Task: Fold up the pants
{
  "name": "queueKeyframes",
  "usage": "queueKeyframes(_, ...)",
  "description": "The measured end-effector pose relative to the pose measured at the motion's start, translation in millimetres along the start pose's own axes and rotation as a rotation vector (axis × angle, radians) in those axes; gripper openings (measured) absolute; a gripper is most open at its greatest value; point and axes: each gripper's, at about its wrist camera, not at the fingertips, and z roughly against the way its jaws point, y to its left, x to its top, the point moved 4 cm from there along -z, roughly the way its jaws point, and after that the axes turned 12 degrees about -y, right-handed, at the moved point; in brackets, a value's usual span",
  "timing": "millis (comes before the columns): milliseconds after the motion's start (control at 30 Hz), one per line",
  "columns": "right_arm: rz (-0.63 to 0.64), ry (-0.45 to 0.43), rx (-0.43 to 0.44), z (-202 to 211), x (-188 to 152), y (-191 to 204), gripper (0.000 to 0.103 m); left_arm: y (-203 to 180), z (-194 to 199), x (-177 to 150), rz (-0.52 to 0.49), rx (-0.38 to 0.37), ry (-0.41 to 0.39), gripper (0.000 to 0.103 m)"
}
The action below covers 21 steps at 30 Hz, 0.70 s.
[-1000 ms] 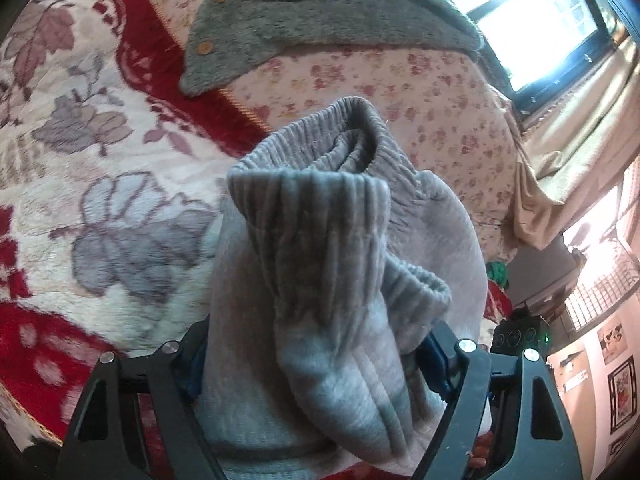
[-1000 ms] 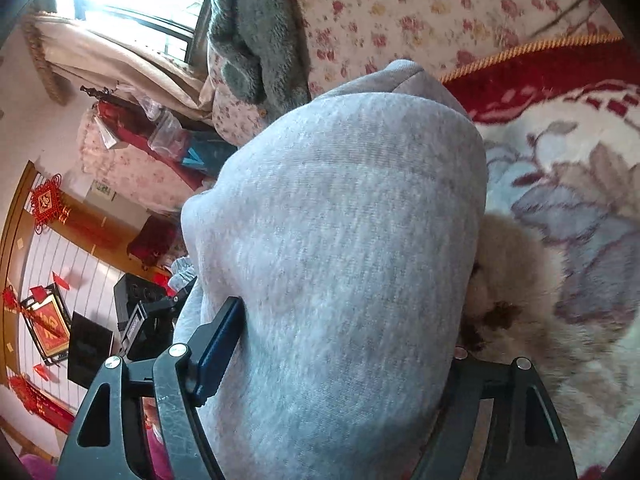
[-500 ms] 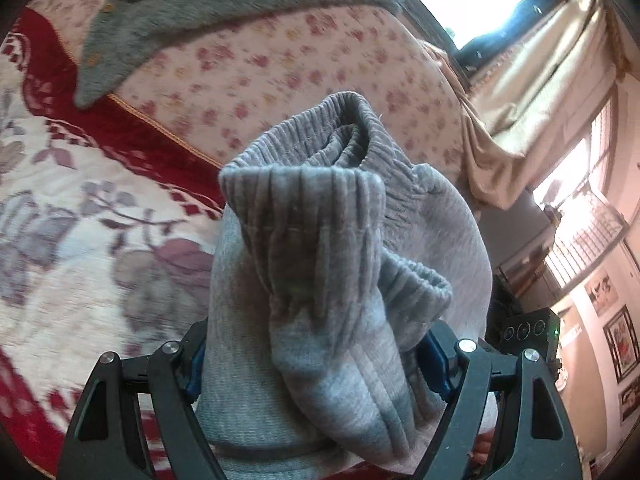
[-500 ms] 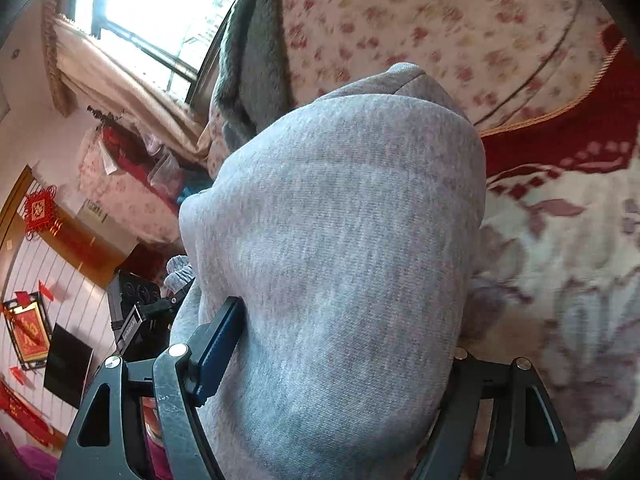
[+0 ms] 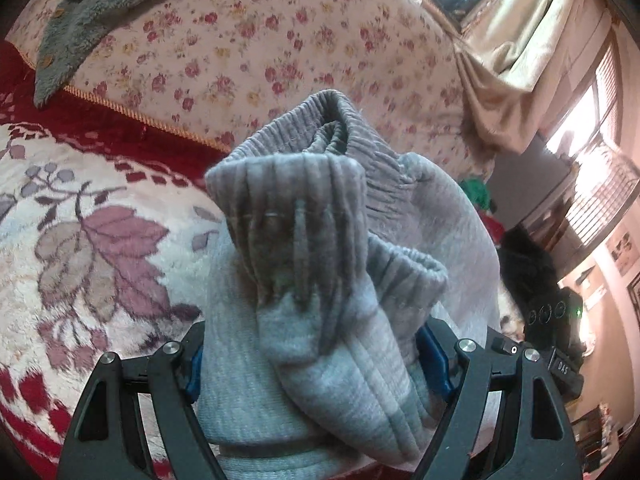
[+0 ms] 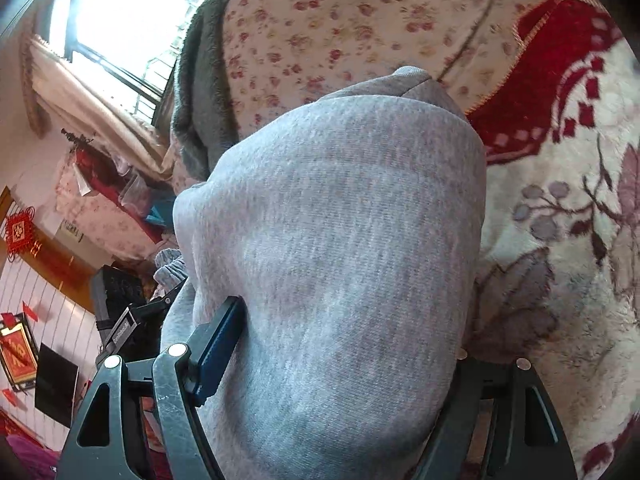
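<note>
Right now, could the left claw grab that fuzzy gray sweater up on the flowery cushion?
Probably not. The left claw is already full, shut on the gray pants, and the gray sweater lies well beyond it, up on the flowery cushion.

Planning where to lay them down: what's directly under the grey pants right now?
Around the pants, held in the left gripper and right gripper, the red-and-cream floral blanket shows. The patch straight below is covered by the fabric, so anything lying there can't be seen.

A bed carries a plush blanket (image 5: 80,240) with leaf pattern and red border; beyond its edge lies a floral quilt (image 5: 280,40), a grey garment (image 5: 92,4) on it.
</note>
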Motion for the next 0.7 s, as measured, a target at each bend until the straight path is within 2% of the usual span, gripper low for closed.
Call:
queueKeyframes(100, -0.033, 0.044, -0.042, -5, -8, -21, 0.081, 7, -12, -15, 0.01, 0.031, 0.038, 0.081)
queueKeyframes(167, -0.053, 0.082, -0.087, -10, -13, -31, 0.083, 6, -13, -21, -0.021, 0.046, 0.023, 0.081)
queueKeyframes(200, -0.052, 0.081, -0.098, -9, -15, -32, 0.087, 5, -12, -22, -0.033, 0.044, 0.016, 0.081)
queueKeyframes(333, -0.032, 0.073, -0.149, -3, -14, -32, 0.091, 6, -12, -22, -0.025, 0.04, 0.025, 0.081)
queueKeyframes(633, -0.004, 0.056, -0.228, 5, -15, -30, 0.094, 5, -12, -25, -0.025, 0.047, 0.031, 0.085)
queueKeyframes(700, 0.018, 0.055, -0.255, 8, -16, -28, 0.094, 6, -11, -25, -0.026, 0.058, 0.035, 0.089)
